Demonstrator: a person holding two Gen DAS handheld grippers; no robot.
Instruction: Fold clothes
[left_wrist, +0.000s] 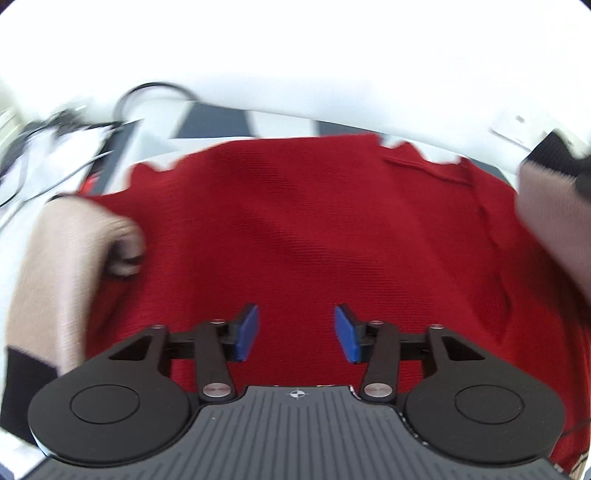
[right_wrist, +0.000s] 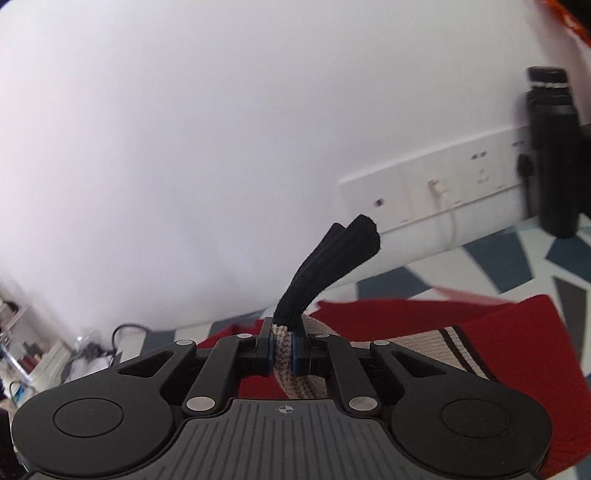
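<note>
The red sweater (left_wrist: 314, 229) lies spread flat over a geometric-patterned cloth (right_wrist: 498, 266) covering the surface below, with its beige sleeves, each ending in a black cuff, on the left (left_wrist: 66, 258) and right (left_wrist: 554, 206) edges of the left wrist view. The right tongs (right_wrist: 283, 349) are clamped on the right sleeve just below its black cuff (right_wrist: 325, 266), which sticks up past the fingertips toward the white wall (right_wrist: 184, 129); the sleeve looks lifted clear of the body. The left tongs (left_wrist: 297, 334) are spread apart and grip nothing, hovering low over the near middle of the red body, pointing toward the far hem. The step in hand appears to be folding the right sleeve inward. To do it well, carry the cuff in a low arc across the chest, keep the sleeve taut so it lays flat without twisting, and let go only once it rests on the red panel. The free left tongs could press the body down near the shoulder seam so the knit does not drag. The right tongs tilt upward; a wall socket strip (right_wrist: 443, 184) and a black stand (right_wrist: 552, 147) sit beyond.
</note>
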